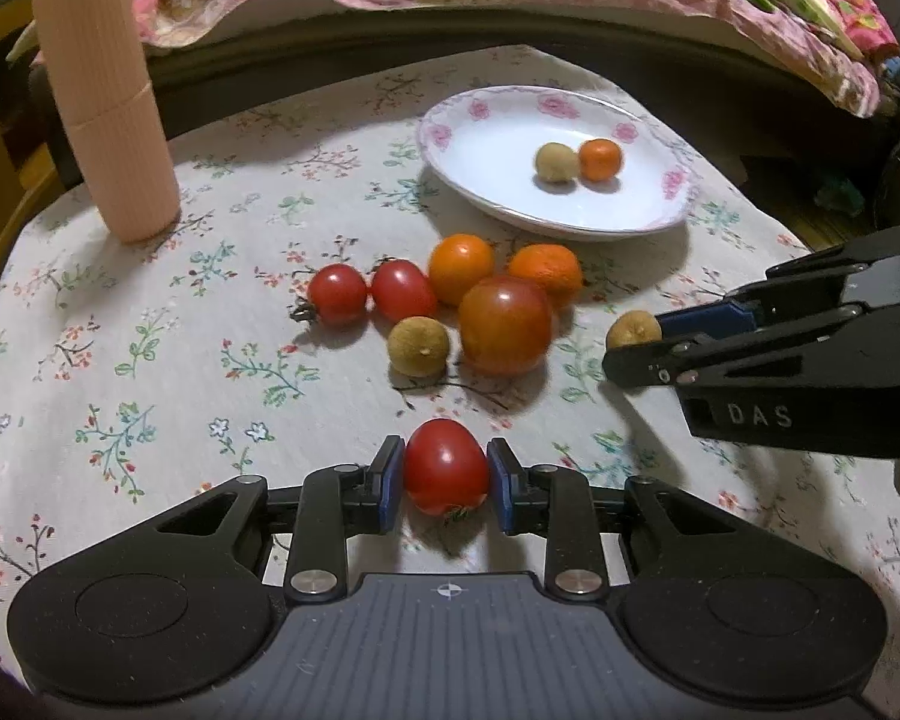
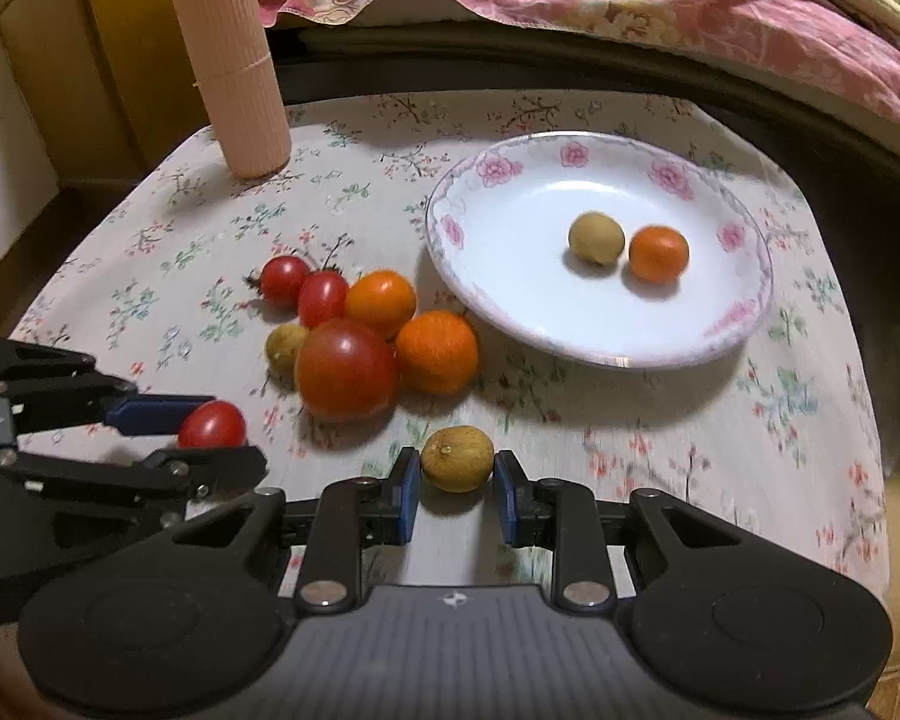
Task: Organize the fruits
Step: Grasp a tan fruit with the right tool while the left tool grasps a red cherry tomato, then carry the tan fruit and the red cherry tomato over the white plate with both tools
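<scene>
From my view, the fruit cluster (image 2: pixel 360 336) blocks the middle of the surface (image 2: pixel 720 420), just left of the plate (image 2: pixel 744 312). Bare cloth between cluster and plate rim leaves a narrow lane; the plate's near and right interior lies open. The ribbed pink container (image 2: pixel 234 60) stands upright at far left, well apart from both.

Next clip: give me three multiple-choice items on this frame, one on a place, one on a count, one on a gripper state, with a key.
1. Where is the pink ribbed container?
A. on the plate
B. far left of the table
C. in a gripper

2. How many fruits lie on the plate?
A. two
B. four
C. none

3. What is between the jaws of the left gripper?
A. nothing
B. an orange
C. a red tomato

Key: 1 B, it stands upright on the cloth at the far left corner. 2 A, one brown fruit and one orange one. 3 C, both pads flank the tomato.
</scene>
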A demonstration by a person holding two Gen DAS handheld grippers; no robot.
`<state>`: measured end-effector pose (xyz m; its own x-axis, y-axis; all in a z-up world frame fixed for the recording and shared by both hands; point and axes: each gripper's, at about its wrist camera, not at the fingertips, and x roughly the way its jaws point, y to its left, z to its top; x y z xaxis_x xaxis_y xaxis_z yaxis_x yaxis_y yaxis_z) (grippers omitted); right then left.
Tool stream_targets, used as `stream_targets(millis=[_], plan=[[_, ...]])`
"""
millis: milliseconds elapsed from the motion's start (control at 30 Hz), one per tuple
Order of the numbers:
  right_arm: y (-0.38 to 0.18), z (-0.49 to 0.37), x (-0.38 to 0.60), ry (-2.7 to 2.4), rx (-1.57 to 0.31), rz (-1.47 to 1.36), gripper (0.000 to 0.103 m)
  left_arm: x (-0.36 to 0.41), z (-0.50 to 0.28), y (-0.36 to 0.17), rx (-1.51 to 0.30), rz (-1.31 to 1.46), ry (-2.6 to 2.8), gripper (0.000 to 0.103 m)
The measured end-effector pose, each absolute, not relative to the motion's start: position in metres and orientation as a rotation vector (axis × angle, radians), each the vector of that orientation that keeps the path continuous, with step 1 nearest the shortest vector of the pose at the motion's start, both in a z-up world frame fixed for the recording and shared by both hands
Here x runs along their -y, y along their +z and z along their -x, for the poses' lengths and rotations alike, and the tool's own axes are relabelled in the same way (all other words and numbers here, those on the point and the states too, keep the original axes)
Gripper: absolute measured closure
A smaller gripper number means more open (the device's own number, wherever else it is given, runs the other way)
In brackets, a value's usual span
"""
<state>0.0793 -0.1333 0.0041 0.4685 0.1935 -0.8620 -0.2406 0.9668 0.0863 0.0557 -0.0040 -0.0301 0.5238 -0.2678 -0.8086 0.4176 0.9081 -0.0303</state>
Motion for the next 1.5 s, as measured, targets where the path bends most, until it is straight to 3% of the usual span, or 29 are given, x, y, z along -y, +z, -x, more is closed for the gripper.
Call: stream_targets(millis=[467,800,933,1200,1500], plan=[[0.006,-0.019,0.141,0.287,-1.092,0.104,0.073,0.019,-0.022,-0.036,-0.931,-0.269,-0.477,0.065],[0.005,-0.023,0.14,0.287,-1.101,0.101,0.069,0.015,-0.02,-0.036,-0.947,-0.278,-0.486,0.042],[0.005,-0.024,0.14,0.276,-1.114,0.099,0.068,0.02,-0.02,-0.037,-0.954,-0.28,-0.501,0.04],[0.006,-0.022,0.139,0.237,-1.129,0.1,0.074,0.019,-0.023,-0.035,-0.974,-0.243,-0.513,0.065],[0.012,-0.021,0.142,0.209,-1.121,0.066,0.074,0.026,-0.023,-0.03,-0.96,-0.255,-0.519,0.066]])
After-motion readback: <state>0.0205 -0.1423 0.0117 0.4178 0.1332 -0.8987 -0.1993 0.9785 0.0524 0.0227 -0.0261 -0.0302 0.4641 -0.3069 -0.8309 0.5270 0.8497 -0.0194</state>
